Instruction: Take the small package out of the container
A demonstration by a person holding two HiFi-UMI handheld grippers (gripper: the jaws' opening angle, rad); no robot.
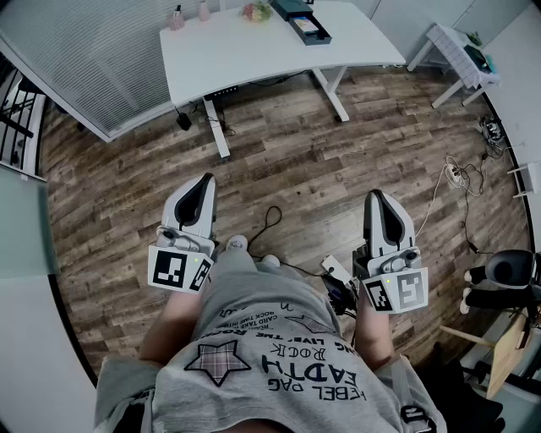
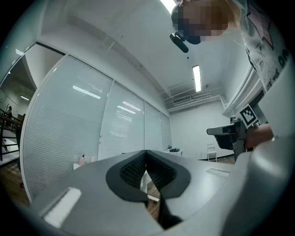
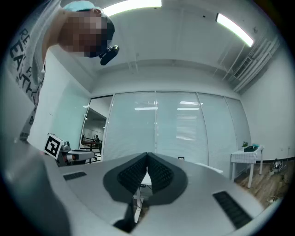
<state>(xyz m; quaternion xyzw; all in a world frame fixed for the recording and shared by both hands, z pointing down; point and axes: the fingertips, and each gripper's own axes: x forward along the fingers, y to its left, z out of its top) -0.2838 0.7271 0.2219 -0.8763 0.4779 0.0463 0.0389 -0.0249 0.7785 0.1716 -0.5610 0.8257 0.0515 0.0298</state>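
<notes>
Left gripper and right gripper: jaws shut, empty. The container lies slantwise on the counter, well ahead of them.

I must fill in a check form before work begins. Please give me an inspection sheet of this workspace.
Surface: white desk, ahead of the person, apart from both grippers.
Job's things: dark container at the desk's far right end; its contents too small to tell.
Clutter: pink bottles and flowers along the desk's back edge.
Grippers: left gripper and right gripper both shut, empty, held over the floor.
Cables: black cable on the floor by the person's feet; white cables at the right.
Surroundings: wood floor, wall with blinds, small side table at the right.
</notes>
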